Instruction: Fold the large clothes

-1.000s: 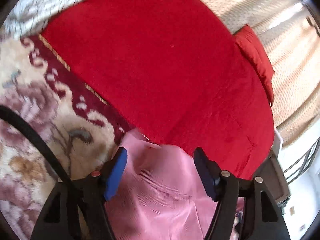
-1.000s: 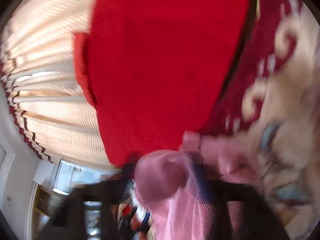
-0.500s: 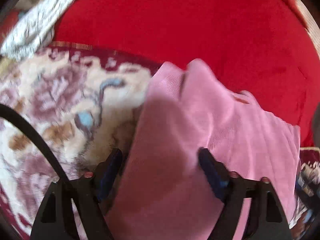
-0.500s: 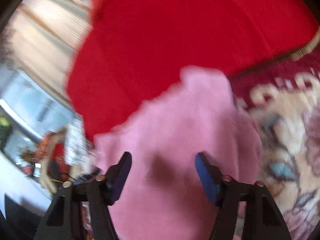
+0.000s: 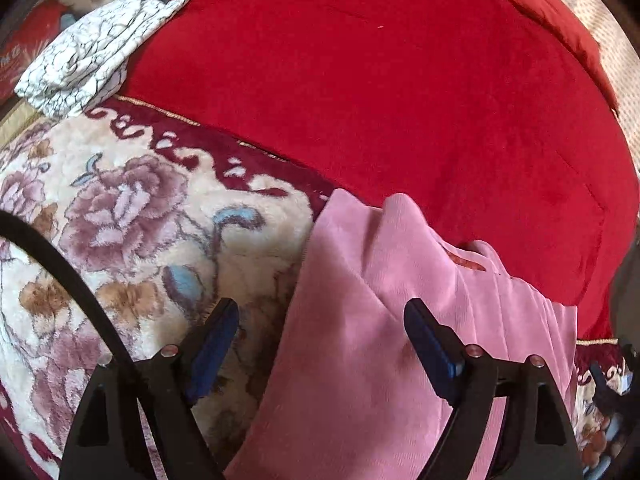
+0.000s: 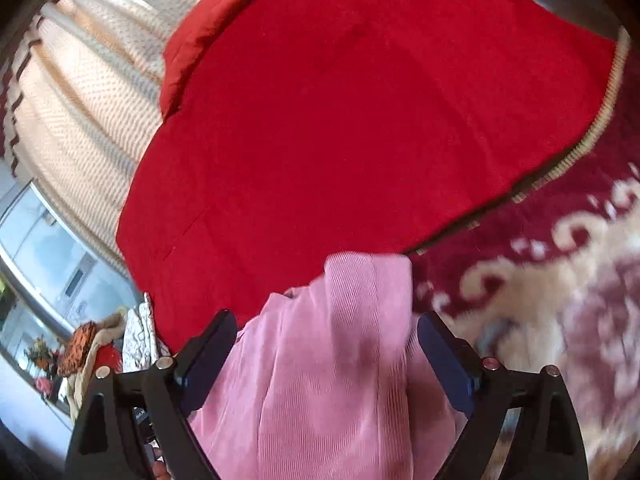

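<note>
A: Start with the left gripper (image 5: 320, 316). What state is it in?

B: Its jaws stand wide apart. The pink garment (image 5: 360, 360) lies between the two blue-padded fingers (image 5: 212, 348), but neither pad presses on it. The left pad sits over the flowered blanket (image 5: 132, 232); the right pad is just beside a fold of the cloth.

A: And the right gripper (image 6: 322, 344)?

B: Spread wide as well. The pink garment (image 6: 332, 360) runs up through the gap between its fingers (image 6: 444, 364), and I see no pinch on it. Whether the cloth touches either pad, I cannot tell.

A: Where does the garment lie?

B: On the bed, across the seam where the flowered blanket meets the red cover (image 5: 400, 100). Its far end reaches onto the red; the near part lies on the cream-and-maroon blanket. It is bunched in long pleats, with a raised fold near the top.

A: Anything beyond that?

B: In the left view, a white cloth with dark crackle lines (image 5: 88, 56) sits crumpled at the far left corner of the red cover. A red pillow (image 5: 560, 24) lies at the far right edge. In the right view, pale curtains (image 6: 80, 120) hang behind the bed, and the same pillow (image 6: 200, 28) lies against them.
</note>
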